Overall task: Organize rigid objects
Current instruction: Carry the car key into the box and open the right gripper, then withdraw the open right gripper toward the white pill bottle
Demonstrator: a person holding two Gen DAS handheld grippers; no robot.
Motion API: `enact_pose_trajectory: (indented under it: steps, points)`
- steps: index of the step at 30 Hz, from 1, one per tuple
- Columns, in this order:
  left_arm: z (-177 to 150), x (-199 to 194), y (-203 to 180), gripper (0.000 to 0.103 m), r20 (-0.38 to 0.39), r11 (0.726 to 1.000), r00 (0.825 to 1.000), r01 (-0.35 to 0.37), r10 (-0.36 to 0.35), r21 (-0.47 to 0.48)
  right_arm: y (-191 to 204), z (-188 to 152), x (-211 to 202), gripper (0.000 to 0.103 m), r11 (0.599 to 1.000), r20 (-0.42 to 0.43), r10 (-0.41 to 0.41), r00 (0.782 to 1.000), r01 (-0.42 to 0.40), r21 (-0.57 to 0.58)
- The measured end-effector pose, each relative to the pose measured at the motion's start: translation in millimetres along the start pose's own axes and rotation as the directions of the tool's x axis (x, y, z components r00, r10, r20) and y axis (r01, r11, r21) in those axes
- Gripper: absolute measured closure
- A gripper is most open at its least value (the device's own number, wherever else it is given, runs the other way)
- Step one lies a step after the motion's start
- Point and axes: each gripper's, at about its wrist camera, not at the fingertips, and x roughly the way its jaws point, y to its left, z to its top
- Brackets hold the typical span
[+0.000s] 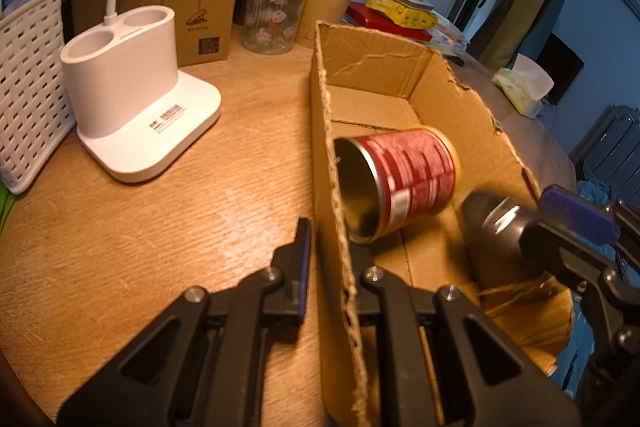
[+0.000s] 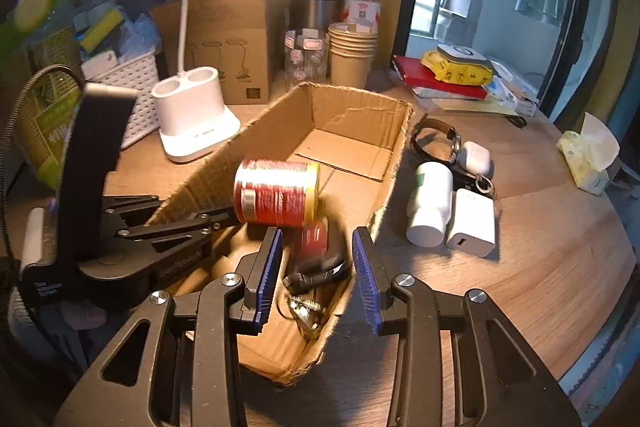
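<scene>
An open cardboard box (image 1: pixel 404 67) (image 2: pixel 360 111) stands on the wooden table. A red can (image 1: pixel 404 179) (image 2: pixel 280 193) lies tilted on its side inside it, blurred. My left gripper (image 1: pixel 332 239) straddles the box's left wall (image 1: pixel 332 211), jaws on either side of it. My right gripper (image 2: pixel 316 267) is open above the box's near end, over a dark item with a red part (image 2: pixel 320 259) and small metal bits (image 2: pixel 304 311). In the left wrist view the right gripper (image 1: pixel 576 223) is beside a dark round object (image 1: pixel 496 219).
White lamp base (image 1: pixel 132 107) (image 2: pixel 196 115), white basket (image 1: pixel 28 87), patterned glass jar (image 1: pixel 276 11), paper cups (image 2: pixel 352 51), books (image 2: pixel 440 75). Right of the box lie a white bottle (image 2: pixel 430 203), a charger (image 2: pixel 474 223), an earbud case (image 2: pixel 474 157), a watch (image 2: pixel 436 139) and tissues (image 2: pixel 592 155).
</scene>
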Motion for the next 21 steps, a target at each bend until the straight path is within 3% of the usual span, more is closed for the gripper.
enact_pose_trajectory:
  steps: [9,21]
  points:
    - [2.4,1.4,2.4,0.091,-0.003,1.000,1.000,-0.006,0.006,0.001,-2.4,1.1,-4.8,0.064,1.000,0.003,0.021,1.000,-0.021,0.012]
    - [3.0,1.6,2.3,0.091,-0.004,1.000,1.000,-0.007,0.007,0.001,-33.6,2.2,-14.6,0.063,0.997,0.035,-0.014,0.999,0.011,0.080]
